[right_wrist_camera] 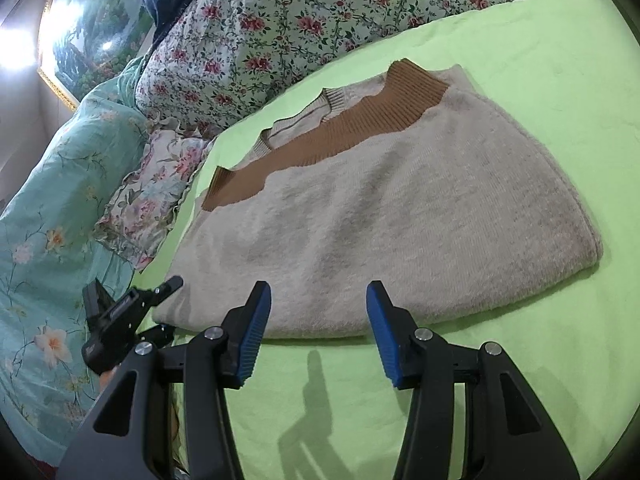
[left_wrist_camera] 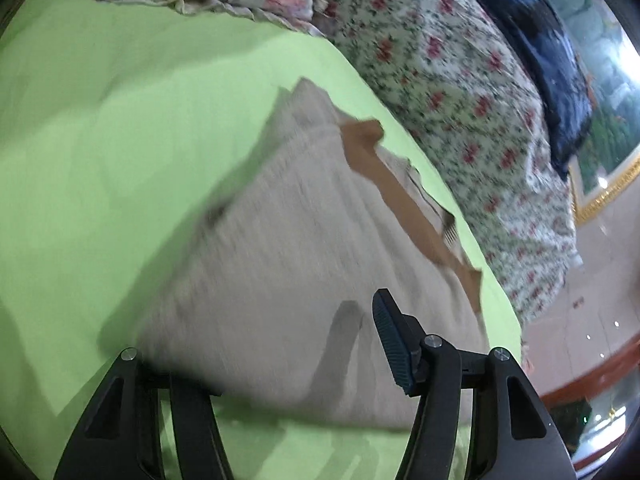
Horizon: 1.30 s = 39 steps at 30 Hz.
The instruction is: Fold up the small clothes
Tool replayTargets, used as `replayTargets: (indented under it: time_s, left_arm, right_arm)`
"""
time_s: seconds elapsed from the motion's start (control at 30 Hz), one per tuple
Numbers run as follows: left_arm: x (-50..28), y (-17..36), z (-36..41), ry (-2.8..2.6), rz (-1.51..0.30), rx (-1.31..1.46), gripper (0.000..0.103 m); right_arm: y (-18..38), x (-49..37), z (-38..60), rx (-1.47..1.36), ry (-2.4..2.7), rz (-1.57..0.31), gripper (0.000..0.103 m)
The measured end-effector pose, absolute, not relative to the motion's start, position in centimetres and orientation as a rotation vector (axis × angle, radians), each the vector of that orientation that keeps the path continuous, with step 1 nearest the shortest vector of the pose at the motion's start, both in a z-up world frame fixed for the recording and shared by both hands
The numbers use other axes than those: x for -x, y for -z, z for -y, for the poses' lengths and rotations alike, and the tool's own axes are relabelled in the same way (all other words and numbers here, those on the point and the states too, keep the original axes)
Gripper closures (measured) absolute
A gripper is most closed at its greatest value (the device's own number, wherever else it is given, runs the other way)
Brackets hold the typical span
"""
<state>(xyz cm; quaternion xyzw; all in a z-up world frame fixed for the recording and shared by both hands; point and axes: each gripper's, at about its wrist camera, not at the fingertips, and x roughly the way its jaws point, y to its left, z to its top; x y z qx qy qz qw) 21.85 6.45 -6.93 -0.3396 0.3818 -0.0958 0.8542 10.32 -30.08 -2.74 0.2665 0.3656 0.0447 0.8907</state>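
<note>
A beige knit sweater with a brown ribbed band lies folded flat on the green bed sheet. My right gripper hovers open at the sweater's near edge, both blue pads bare, nothing between them. My left gripper sits at the sweater's left corner. In the blurred left wrist view the sweater lies over my left gripper's left finger and hides it. The right finger's pad stands clear above the fabric and casts a shadow on it. The jaws stand apart around that edge.
A floral quilt and a teal flowered blanket bound the sheet on the far and left sides, with a ruffled pillow between them. A navy cloth lies on the quilt. A gold-framed picture and tiled floor lie beyond.
</note>
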Motion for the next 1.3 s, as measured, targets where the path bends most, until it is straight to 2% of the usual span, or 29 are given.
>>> replayTargets:
  time_s: [0.03, 0.07, 0.1, 0.17, 0.27, 0.5, 0.6, 0.67, 0.77, 0.97, 1.03, 1.07, 1.1, 1.2, 1.3]
  left_arm:
    - [-22.4, 6.9, -6.4, 0.186, -0.806, 0.703, 0.052]
    - [-23.0, 6.9, -6.4, 0.180, -0.808, 0.697, 0.060]
    - [-23.5, 6.8, -6.3, 0.183, -0.809, 0.695, 0.072]
    - [-24.0, 6.5, -6.0, 0.196, -0.810, 0.684, 0.086]
    - [-23.6, 4.5, -4.9, 0.203, -0.769, 0.603, 0.093]
    - [-22.1, -1.8, 2.3, 0.377, -0.653, 0.371, 0.095]
    - [-21.9, -2.9, 6.5, 0.473, -0.634, 0.277, 0.095]
    - [-22.0, -2.6, 8.9, 0.513, -0.644, 0.217, 0.095]
    - [-22.6, -1.1, 11.3, 0.548, -0.688, 0.167, 0.096]
    - [-22.7, 0.7, 12.7, 0.562, -0.726, 0.109, 0.096]
    - [-22.5, 1.1, 13.1, 0.556, -0.735, 0.072, 0.096]
    - [-22.4, 1.2, 13.5, 0.553, -0.739, 0.051, 0.096]
    - [-22.2, 1.3, 13.8, 0.550, -0.738, 0.034, 0.096]
    - [-21.8, 0.8, 14.2, 0.539, -0.726, 0.000, 0.096]
    - [-21.1, -0.9, 14.4, 0.595, -0.701, 0.024, 0.095]
  right_arm:
    - [2.8, -10.5, 30.3, -0.554, -0.090, -0.760, 0.052]
    - [2.7, -10.9, 30.6, -0.553, -0.086, -0.762, 0.052]
    - [2.6, -11.2, 30.9, -0.553, -0.086, -0.760, 0.052]
    - [2.2, -11.9, 31.7, -0.545, -0.086, -0.751, 0.052]
    - [1.4, -13.1, 33.0, -0.544, -0.085, -0.743, 0.052]
    - [-0.1, -18.8, 34.2, -0.580, -0.233, -0.797, 0.052]
    - [0.3, -21.6, 34.6, -0.698, -0.374, -0.817, 0.052]
    - [0.6, -23.0, 34.4, -0.756, -0.439, -0.832, 0.049]
    - [1.7, -25.5, 33.9, -0.840, -0.549, -0.872, 0.035]
    - [3.2, -30.5, 30.8, -0.840, -0.624, -0.955, 0.033]
    - [3.2, -32.4, 29.2, -0.812, -0.630, -0.967, 0.036]
    - [3.2, -33.1, 28.9, -0.799, -0.619, -0.973, 0.042]
    - [3.2, -34.1, 28.1, -0.766, -0.592, -0.987, 0.062]
    - [2.9, -35.4, 27.5, -0.704, -0.528, -1.005, 0.085]
    - [-0.1, -33.9, 28.7, -0.641, -0.517, -0.922, 0.086]
